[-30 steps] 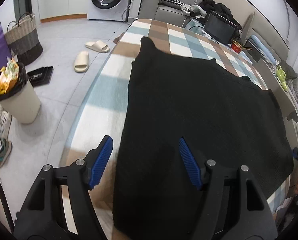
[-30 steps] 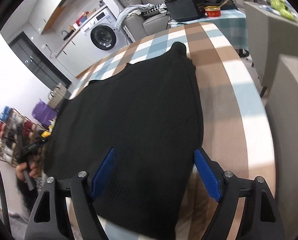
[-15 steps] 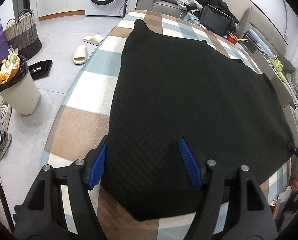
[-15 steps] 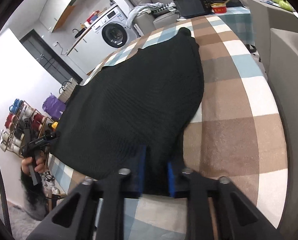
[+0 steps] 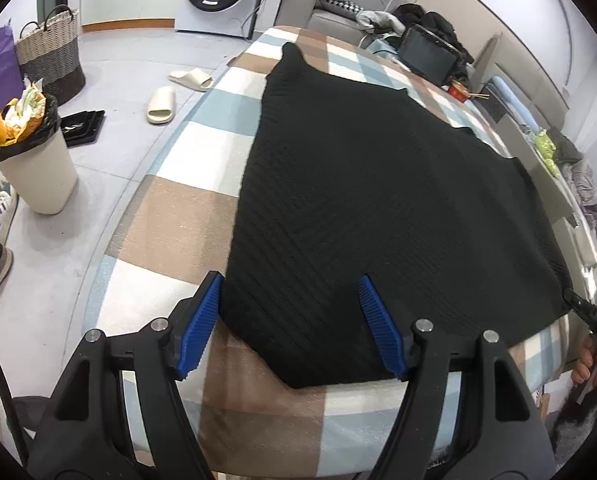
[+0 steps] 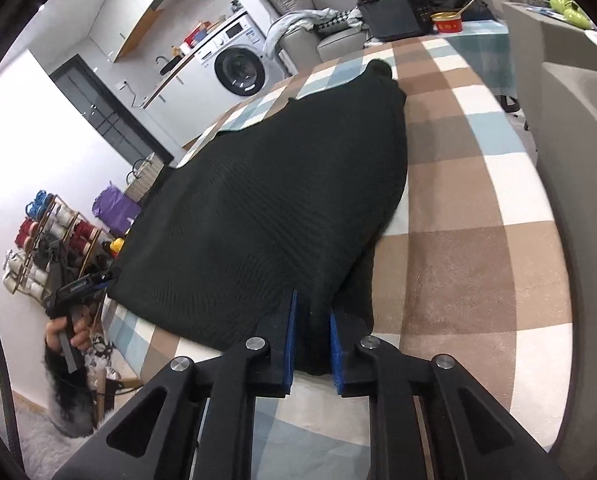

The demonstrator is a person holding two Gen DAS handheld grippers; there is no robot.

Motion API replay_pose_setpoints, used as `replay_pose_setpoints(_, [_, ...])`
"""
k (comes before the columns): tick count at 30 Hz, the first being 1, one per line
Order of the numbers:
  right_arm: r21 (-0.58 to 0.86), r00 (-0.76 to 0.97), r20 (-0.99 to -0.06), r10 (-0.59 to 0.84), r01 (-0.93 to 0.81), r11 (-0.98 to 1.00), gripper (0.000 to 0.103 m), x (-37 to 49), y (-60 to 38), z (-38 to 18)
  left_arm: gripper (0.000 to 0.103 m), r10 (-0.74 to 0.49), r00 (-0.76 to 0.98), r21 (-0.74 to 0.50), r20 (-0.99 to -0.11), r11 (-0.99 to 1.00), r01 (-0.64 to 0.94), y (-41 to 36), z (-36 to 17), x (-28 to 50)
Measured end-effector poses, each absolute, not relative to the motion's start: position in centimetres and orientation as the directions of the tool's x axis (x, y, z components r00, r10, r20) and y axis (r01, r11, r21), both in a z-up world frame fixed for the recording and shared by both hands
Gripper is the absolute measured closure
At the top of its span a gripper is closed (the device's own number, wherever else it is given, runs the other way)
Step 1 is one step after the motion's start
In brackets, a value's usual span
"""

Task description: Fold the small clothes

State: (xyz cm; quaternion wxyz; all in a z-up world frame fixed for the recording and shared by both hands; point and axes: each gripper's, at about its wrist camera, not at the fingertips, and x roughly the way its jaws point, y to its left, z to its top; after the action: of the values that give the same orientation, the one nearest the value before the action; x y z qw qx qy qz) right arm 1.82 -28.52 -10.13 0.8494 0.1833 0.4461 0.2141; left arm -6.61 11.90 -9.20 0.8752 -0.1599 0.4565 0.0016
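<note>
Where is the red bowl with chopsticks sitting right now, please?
The red bowl sits at the far end of the checked table, upper right in the right wrist view, beside the dark screen.

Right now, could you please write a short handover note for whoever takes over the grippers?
Right gripper: shut on the near corner of the black garment.
Left gripper: open, jaws straddling the other near corner, nothing gripped.
Garment lies spread flat on the checked cloth.
Done: right corner gripped.
Left: shut the left gripper on its corner, then make every fold; none shows yet.
</note>
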Motion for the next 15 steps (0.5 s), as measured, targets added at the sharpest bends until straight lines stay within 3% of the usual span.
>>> replay_pose_setpoints(3, [0.541, 0.513, -0.643, 0.569, -0.222, 0.811, 0.076, 2.1, -28.5, -10.0, 0.038, -0.144, 0.601, -0.278, -0.786, 0.951, -0.137, 11.6, -9.0, -6.8])
replay_pose_setpoints(5, [0.576, 0.510, -0.625, 0.590, -0.208, 0.790, 0.071, 2.6, -28.7, -10.4, 0.056, -0.165, 0.608, -0.305, -0.777, 0.943, -0.134, 11.7, -9.0, -6.9])
replay_pose_setpoints(8, [0.587, 0.496, -0.633, 0.594, -0.192, 0.786, 0.071, 3.2, -28.5, -11.0, 0.071, -0.175, 0.617, -0.323, -0.767, 0.936, -0.136, 12.0, -8.9, -6.9])
replay_pose_setpoints(13, [0.570, 0.481, -0.656, 0.582, -0.191, 0.799, 0.069, 3.4, -27.8, -11.7, 0.069, -0.171, 0.606, -0.320, -0.777, 0.936, -0.146, 12.1, -9.0, -6.7])
replay_pose_setpoints(15, [0.561, 0.490, -0.659, 0.570, -0.185, 0.807, 0.068, 3.1, -27.5, -11.7, 0.064, -0.137, 0.593, -0.279, -0.794, 0.947, -0.156, 11.6, -9.3, -6.4])
